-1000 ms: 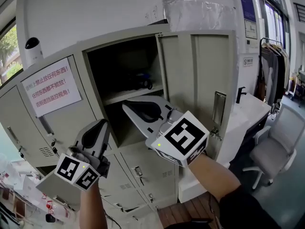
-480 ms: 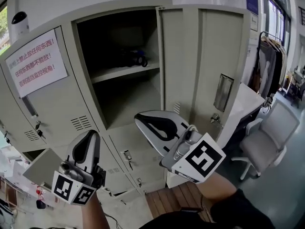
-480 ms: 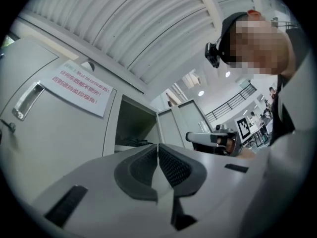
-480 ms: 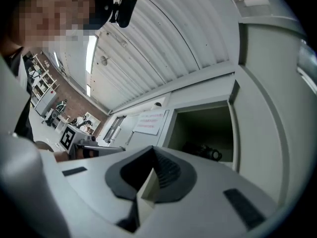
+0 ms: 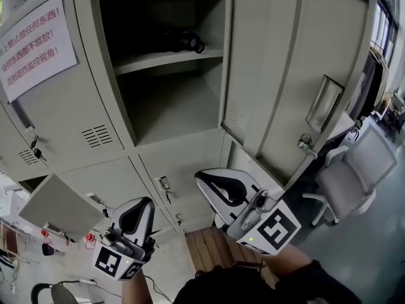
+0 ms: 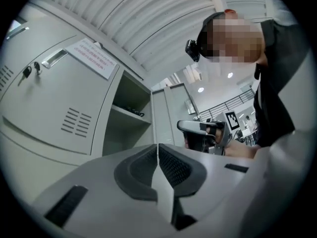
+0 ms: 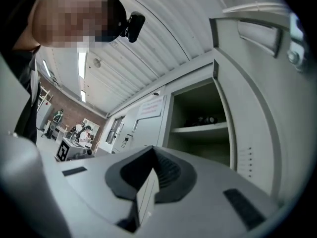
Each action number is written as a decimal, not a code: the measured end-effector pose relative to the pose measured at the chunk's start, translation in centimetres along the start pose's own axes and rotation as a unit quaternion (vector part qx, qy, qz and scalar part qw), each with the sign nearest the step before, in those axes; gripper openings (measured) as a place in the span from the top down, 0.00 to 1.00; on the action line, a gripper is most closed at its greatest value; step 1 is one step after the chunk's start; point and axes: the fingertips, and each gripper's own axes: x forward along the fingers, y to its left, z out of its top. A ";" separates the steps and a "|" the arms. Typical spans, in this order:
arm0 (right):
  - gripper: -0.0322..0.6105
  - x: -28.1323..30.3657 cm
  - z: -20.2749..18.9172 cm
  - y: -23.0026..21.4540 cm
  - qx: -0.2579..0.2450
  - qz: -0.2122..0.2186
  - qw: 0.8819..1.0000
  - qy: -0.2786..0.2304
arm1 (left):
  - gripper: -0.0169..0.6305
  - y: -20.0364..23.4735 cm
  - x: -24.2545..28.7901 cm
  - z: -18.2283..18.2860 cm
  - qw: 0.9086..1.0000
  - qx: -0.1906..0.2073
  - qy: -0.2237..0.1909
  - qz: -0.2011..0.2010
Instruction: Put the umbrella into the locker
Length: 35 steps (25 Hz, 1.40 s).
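A dark folded umbrella (image 5: 182, 40) lies on the upper shelf inside the open grey locker (image 5: 158, 100); it also shows small in the left gripper view (image 6: 132, 112) and in the right gripper view (image 7: 203, 119). My left gripper (image 5: 140, 203) hangs low at the bottom left, well below the open compartment, jaws shut with nothing between them (image 6: 158, 155). At the bottom centre my right gripper (image 5: 206, 175) is also below the compartment, shut and empty (image 7: 151, 165). Both point slightly upward toward the locker.
The locker door (image 5: 297, 75) stands open to the right. A paper sign with red print (image 5: 35, 43) hangs on the left door, with keys (image 5: 35, 152) below it. A lower-left door (image 5: 57, 204) is ajar. A grey chair (image 5: 351, 182) stands at the right.
Both grippers have dropped from in front of the open compartment to below it. The umbrella has stayed on the shelf.
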 end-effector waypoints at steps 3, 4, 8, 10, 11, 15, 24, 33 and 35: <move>0.93 -1.4 -3.0 0.9 0.022 0.003 1.000 0.010 | 0.94 -0.7 -1.2 -3.0 1.000 -0.027 0.009 0.004; 0.93 -1.9 -4.1 1.1 0.031 0.003 0.999 0.016 | 0.94 -0.8 -1.5 -3.9 0.999 -0.035 0.011 0.007; 0.93 -3.7 -8.4 1.7 0.062 0.000 0.998 0.031 | 0.94 -1.2 -2.5 -8.2 0.998 -0.059 0.032 0.010; 0.93 -4.7 -11.0 2.5 0.073 0.007 0.996 0.046 | 0.94 -1.6 -3.3 -9.9 0.996 -0.074 0.043 0.014; 0.93 -5.3 -12.3 2.9 0.081 0.009 0.995 0.054 | 0.94 -1.9 -3.7 -10.6 0.996 -0.079 0.046 0.015; 0.93 -7.3 -16.6 4.1 0.120 0.010 0.990 0.078 | 0.94 -3.2 -5.2 -13.2 0.994 -0.093 0.055 0.017; 0.93 -11.8 -22.9 7.1 0.142 0.061 0.982 0.107 | 0.94 -6.0 -9.1 -19.7 0.987 -0.140 0.069 0.033; 0.93 -11.9 -23.2 9.8 0.162 0.126 0.971 0.123 | 0.94 -7.5 -8.1 -19.5 0.987 -0.131 0.095 0.011; 0.93 -12.0 -23.3 9.8 0.166 0.122 0.970 0.129 | 0.94 -7.8 -8.0 -19.3 0.987 -0.130 0.099 0.009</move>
